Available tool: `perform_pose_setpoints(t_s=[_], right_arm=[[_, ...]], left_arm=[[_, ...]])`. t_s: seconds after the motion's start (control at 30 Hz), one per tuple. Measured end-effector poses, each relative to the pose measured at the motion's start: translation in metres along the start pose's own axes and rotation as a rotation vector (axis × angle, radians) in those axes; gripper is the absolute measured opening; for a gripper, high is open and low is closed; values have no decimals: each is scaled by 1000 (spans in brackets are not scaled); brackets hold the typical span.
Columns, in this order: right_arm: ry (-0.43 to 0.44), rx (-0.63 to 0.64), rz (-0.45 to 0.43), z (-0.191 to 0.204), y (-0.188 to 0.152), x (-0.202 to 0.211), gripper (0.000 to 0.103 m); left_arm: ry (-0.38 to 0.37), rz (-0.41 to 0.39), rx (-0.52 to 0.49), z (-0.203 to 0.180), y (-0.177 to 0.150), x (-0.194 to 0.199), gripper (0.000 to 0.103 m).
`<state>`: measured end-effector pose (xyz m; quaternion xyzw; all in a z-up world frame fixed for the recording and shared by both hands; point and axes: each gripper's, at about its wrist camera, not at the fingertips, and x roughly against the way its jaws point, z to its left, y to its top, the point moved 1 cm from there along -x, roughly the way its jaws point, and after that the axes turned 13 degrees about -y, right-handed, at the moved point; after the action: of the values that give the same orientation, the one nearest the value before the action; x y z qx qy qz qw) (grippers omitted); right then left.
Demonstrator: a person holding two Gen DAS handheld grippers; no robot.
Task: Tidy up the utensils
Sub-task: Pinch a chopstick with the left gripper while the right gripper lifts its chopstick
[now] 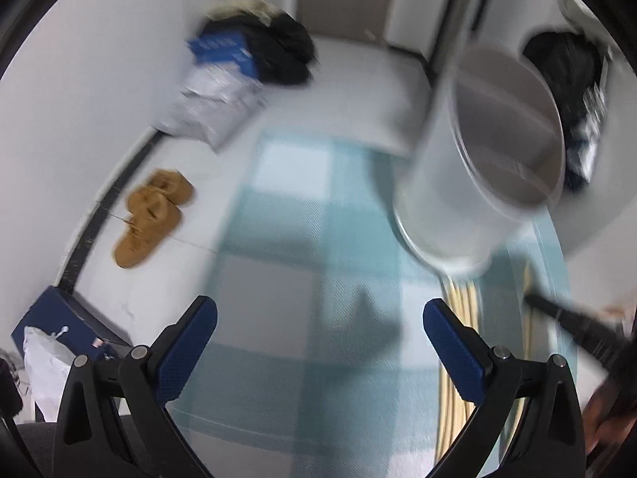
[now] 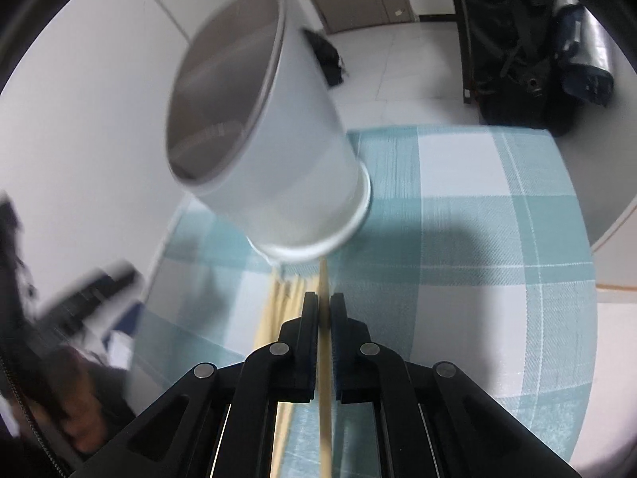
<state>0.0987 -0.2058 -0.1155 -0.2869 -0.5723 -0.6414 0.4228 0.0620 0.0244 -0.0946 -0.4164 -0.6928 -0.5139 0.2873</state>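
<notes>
Right gripper (image 2: pixel 324 306): jaws clamped on a pale wooden chopstick (image 2: pixel 324 398).
Left gripper (image 1: pixel 320 318): jaws spread wide, empty.
White cylindrical paper cup (image 2: pixel 278 151): blurred, tilted above the chopstick.

White cup (image 2: pixel 274 127), pale wooden chopsticks (image 2: pixel 324 358), teal-and-white checked cloth (image 2: pixel 477 219), tan slippers (image 1: pixel 149 217)

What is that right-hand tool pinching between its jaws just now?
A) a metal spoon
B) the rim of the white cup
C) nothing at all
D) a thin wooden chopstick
D: in the right wrist view the right gripper has its jaws closed on a thin wooden chopstick, which runs forward toward the foot of the white cup on the checked cloth.
</notes>
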Motion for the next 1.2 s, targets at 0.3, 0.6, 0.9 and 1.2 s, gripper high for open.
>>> perform_pose_setpoints(t_s=[0.3,0.6,0.9,1.2], right_arm=[[147,-169,-83,-21,6,27,5],[181,-190,-147,-34,-4,53,5],[187,-172,-197,-39,-9,75,5],[149,-125,-230,-33,-11,80,5]], left_arm=[[-28,193,-81,-26,-23,-36,102],[21,218,-107,-32,-29,-46,99],[41,183,-110,-40,-23,-46,76],[-5,174,-98,-58,-19,-50,3]])
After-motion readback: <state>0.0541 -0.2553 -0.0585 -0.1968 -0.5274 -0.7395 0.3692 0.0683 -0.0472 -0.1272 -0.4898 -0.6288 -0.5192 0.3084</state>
